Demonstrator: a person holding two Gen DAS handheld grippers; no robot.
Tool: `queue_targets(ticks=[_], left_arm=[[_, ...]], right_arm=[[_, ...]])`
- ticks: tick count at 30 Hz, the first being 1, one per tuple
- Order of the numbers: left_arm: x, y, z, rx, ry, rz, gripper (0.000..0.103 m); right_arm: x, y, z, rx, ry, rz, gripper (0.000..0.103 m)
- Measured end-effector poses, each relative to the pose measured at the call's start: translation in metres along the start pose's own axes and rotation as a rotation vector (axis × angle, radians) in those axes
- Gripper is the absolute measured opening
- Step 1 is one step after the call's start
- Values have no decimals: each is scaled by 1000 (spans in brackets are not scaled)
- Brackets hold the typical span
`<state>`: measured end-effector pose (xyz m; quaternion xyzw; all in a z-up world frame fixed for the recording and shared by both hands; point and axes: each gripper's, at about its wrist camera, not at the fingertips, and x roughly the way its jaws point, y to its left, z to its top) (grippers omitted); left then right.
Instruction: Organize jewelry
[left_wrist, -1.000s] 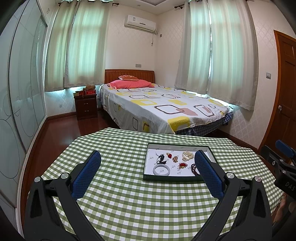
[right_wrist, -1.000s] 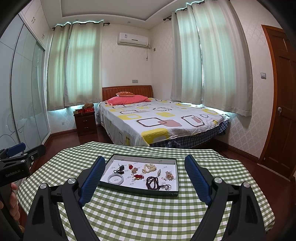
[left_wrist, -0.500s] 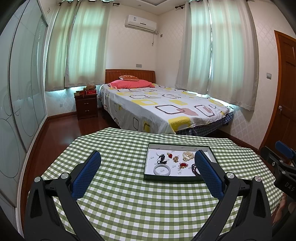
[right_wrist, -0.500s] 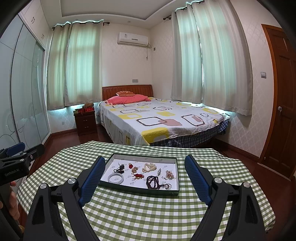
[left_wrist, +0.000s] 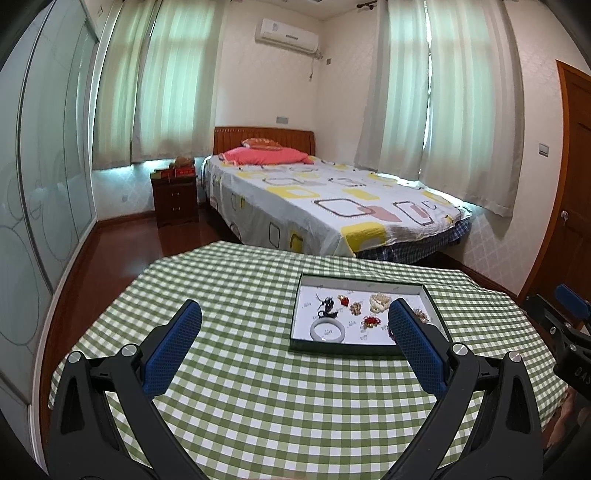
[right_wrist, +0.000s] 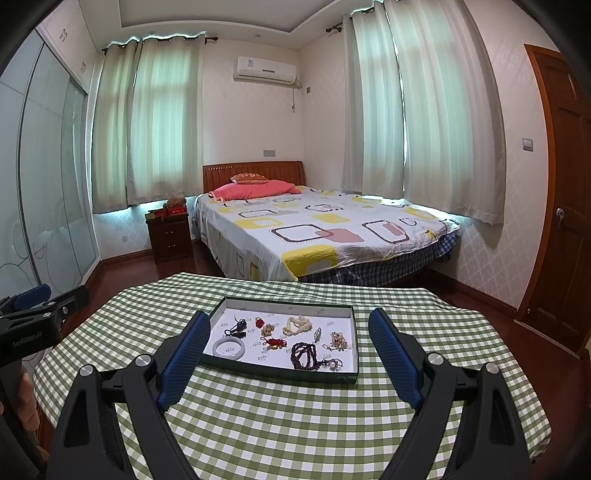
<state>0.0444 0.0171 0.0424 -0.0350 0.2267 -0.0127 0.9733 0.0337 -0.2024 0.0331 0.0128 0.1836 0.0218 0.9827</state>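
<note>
While hovering above a green-and-white checked tablecloth (right_wrist: 295, 424), grasping nothing: left gripper (left_wrist: 294, 308) released, blue pads far apart, aimed near the left edge of the tray. Right gripper (right_wrist: 289, 315) likewise released, framing most of the tray between its pads.

Resting on the cloth, a shallow dark-green rectangular tray with white lining (right_wrist: 280, 374), holding all the jewelry in view. Left to right inside:
- a black pendant on a dark cord (right_wrist: 238, 326)
- just in front of it, a pale jade-coloured bangle (right_wrist: 229, 348)
- a small red charm (right_wrist: 259, 322)
- a red knotted ornament (right_wrist: 275, 343)
- a heaped cream pearl strand (right_wrist: 295, 326)
- a dark maroon bead string (right_wrist: 304, 350)
- a slim silver leaf-shaped brooch (right_wrist: 317, 334)
- at far right, a cluster of pinkish beads (right_wrist: 340, 339)

Mostly lying apart; nothing on the bare cloth.

Fits two stages alike: pieces already laid out piece by piece, or a loose spread waiting to be grouped. Impossible to settle from this moment.

For any pick here, probably calls for a narrow, low pinch, given small pieces set close together. Strands likely to trail and drag neighbours if lifted.
</note>
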Motion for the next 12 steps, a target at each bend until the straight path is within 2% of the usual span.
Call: queue_targets(ticks=[4, 7, 12], left_arm=[[15, 0, -5, 20, 36, -11, 99], [25, 2, -10, 20, 35, 20, 99], [74, 16, -23, 4, 127, 36, 99]], right_arm=[[6, -2, -4, 4, 18, 3, 85], [14, -9, -8, 15, 34, -2, 85], [37, -33, -18, 38, 65, -32, 85]])
